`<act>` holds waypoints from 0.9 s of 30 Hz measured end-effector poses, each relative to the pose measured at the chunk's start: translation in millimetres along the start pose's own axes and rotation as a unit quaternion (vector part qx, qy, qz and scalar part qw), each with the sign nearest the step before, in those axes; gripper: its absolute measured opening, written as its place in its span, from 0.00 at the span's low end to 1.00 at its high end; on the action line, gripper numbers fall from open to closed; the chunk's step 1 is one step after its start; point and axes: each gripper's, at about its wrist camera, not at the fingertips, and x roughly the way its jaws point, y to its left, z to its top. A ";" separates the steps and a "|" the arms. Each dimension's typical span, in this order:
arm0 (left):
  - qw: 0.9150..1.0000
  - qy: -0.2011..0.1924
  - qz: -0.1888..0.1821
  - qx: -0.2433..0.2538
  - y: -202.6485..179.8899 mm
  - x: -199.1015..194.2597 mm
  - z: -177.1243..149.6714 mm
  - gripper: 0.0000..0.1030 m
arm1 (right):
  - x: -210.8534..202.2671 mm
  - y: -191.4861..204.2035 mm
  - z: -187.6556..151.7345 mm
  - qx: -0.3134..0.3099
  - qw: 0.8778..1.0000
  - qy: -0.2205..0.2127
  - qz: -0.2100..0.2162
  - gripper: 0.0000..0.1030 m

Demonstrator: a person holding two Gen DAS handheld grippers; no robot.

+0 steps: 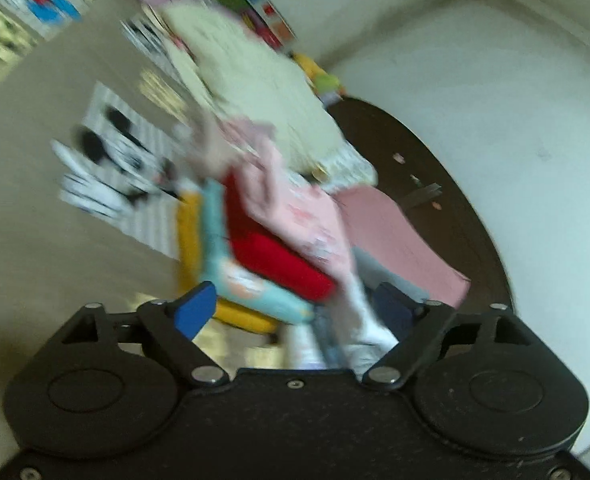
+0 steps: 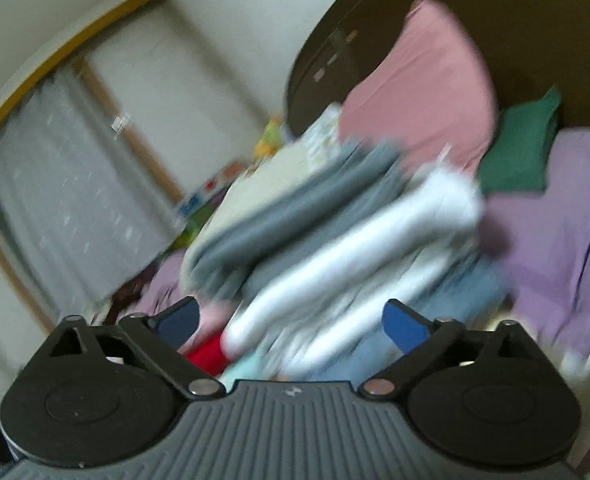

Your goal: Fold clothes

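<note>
White walls and a dark brown headboard (image 1: 447,184) fill the right side of the left wrist view; both views are motion-blurred. A beige bed surface (image 1: 47,208) occupies the left of that frame. The clothes to be folded lie in a pile at frame centre: a pink garment (image 1: 295,208) over a red one (image 1: 279,256), a light-blue one (image 1: 231,272) and a yellow one (image 1: 191,240). The left gripper (image 1: 295,308) sits at the lower centre, its blue-tipped fingers (image 1: 195,308) spread apart, gripping nothing. In the right wrist view, grey (image 2: 279,208) and white (image 2: 359,248) folded garments stack at centre, with a salmon-pink pillow (image 2: 419,92) and a green cloth (image 2: 523,148) at upper right and purple fabric (image 2: 555,240) at right. The right gripper (image 2: 291,320) fingers (image 2: 403,324) are likewise spread apart and empty.
</note>
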 end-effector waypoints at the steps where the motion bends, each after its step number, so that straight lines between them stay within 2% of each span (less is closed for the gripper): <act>1: 1.000 -0.007 0.018 0.021 4.1 -19.7 1.1 0.94 | -1.5 14.5 -14.7 -0.008 1.000 0.015 0.006 1.00; 4: 0.994 -0.028 0.066 0.079 12.2 -71.4 1.6 0.99 | -6.0 61.5 -60.4 -0.031 0.997 0.067 0.033 1.00; 7: 0.983 -0.045 0.124 0.132 20.7 -122.6 -3.1 1.00 | 1.1 116.8 -100.1 -0.059 0.989 0.129 0.050 1.00; 9: 0.969 -0.068 0.178 0.154 25.7 -151.1 -10.2 1.00 | 7.1 159.1 -124.4 -0.091 0.980 0.167 0.061 1.00; 12: 0.948 -0.091 0.251 0.173 33.1 -194.0 -18.8 1.00 | 0.2 217.3 -154.6 -0.139 0.968 0.195 0.080 1.00; 14: 0.934 -0.099 0.289 0.185 33.6 -209.7 -24.6 1.00 | -7.8 254.6 -174.6 -0.174 0.958 0.210 0.088 1.00; 17: 0.907 -0.111 0.338 0.224 30.1 -236.1 -36.9 1.00 | -26.4 299.2 -200.0 -0.217 0.946 0.221 0.098 1.00; 19: 0.896 -0.103 0.358 0.240 30.8 -246.1 -42.9 1.00 | -34.5 326.3 -214.0 -0.244 0.937 0.229 0.103 1.00; 21: 0.892 -0.109 0.369 0.236 33.2 -254.7 -48.2 1.00 | -50.9 345.3 -229.5 -0.267 0.929 0.235 0.104 1.00; 25: 0.902 -0.126 0.366 0.192 40.8 -274.3 -54.1 1.00 | -71.0 378.1 -252.2 -0.306 0.915 0.240 0.107 1.00; 27: 0.902 -0.123 0.369 0.190 42.8 -278.4 -56.7 1.00 | -76.0 384.9 -259.7 -0.311 0.913 0.241 0.108 1.00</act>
